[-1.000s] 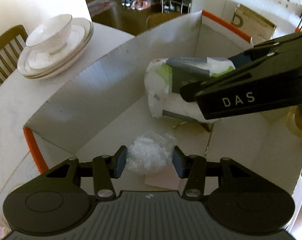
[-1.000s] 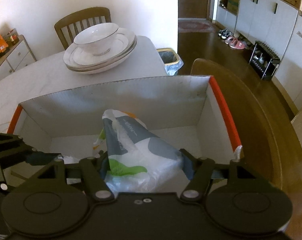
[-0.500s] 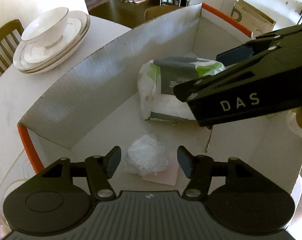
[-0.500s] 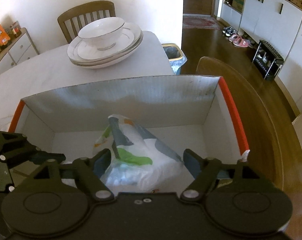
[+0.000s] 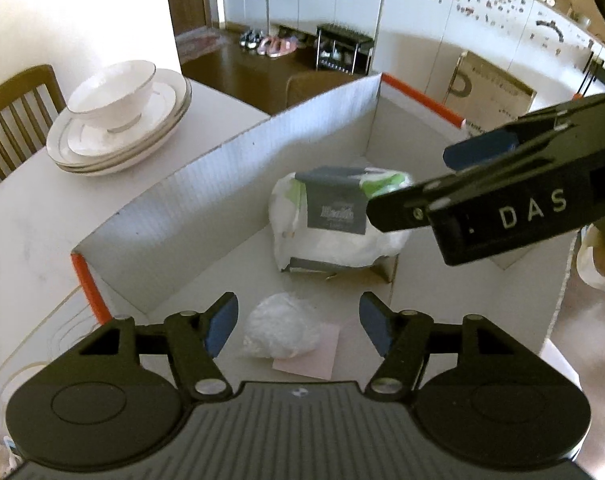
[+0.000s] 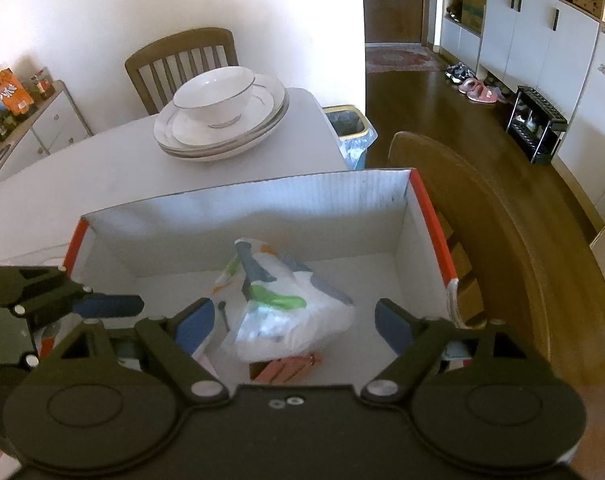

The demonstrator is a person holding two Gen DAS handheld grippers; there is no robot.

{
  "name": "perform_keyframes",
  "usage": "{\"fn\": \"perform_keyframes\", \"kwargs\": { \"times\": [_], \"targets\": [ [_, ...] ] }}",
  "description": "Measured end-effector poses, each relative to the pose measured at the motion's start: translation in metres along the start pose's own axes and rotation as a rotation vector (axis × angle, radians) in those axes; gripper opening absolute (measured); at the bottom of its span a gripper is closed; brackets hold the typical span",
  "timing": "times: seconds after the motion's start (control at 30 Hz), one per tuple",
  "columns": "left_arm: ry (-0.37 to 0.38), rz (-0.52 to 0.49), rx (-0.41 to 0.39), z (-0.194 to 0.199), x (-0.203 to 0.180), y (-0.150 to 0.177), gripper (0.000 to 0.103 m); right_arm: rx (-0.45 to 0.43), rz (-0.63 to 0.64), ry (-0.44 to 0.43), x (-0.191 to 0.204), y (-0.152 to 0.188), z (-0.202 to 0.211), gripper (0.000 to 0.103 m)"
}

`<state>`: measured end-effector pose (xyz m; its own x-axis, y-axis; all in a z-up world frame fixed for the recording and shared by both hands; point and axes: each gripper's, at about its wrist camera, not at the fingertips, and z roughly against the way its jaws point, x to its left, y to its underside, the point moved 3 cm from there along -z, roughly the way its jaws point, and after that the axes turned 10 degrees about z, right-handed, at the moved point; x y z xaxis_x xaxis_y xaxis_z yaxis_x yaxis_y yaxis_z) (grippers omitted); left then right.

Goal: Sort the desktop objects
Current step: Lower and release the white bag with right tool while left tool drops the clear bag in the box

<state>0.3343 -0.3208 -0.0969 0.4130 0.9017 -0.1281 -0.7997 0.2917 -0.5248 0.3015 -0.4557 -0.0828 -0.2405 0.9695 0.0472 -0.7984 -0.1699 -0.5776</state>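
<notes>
A white cardboard box (image 5: 206,184) with orange edges stands on the table. On its floor lies a crumpled clear plastic wad (image 5: 280,330) on a pink paper (image 5: 318,354). My left gripper (image 5: 294,322) hangs over the wad with its jaws opening, pads well apart from it. Farther in lies a white packet (image 5: 334,220) printed grey and green. In the right wrist view that packet (image 6: 286,312) rests on the box (image 6: 262,204) floor below my right gripper (image 6: 294,322), whose jaws are opening clear of it. The right gripper's fingers (image 5: 482,184) cross the left view.
A bowl on stacked plates (image 6: 222,116) sits on the table behind the box. Wooden chairs (image 6: 182,64) stand at the table's far side and right edge. A lined bin (image 6: 348,132) stands on the floor past the table.
Both grippers let go and rose. The left jaws opened off the plastic wad, which now lies on the pink paper. The right jaws spread off the packet, which settled on the box floor.
</notes>
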Motion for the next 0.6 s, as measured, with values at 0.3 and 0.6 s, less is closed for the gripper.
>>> {"fn": "perform_keyframes", "kwargs": {
  "times": [0.3,0.6],
  "targets": [
    [0.049,0.001,-0.072,0.03,0.0,0.009,0.066,-0.045,0.006,-0.007,0.012,0.004,0.029,0.087],
    [0.09,0.003,-0.145,0.068,0.003,0.021,0.066,-0.109,0.017,-0.013,0.035,0.01,0.064,0.089]
  ]
}}
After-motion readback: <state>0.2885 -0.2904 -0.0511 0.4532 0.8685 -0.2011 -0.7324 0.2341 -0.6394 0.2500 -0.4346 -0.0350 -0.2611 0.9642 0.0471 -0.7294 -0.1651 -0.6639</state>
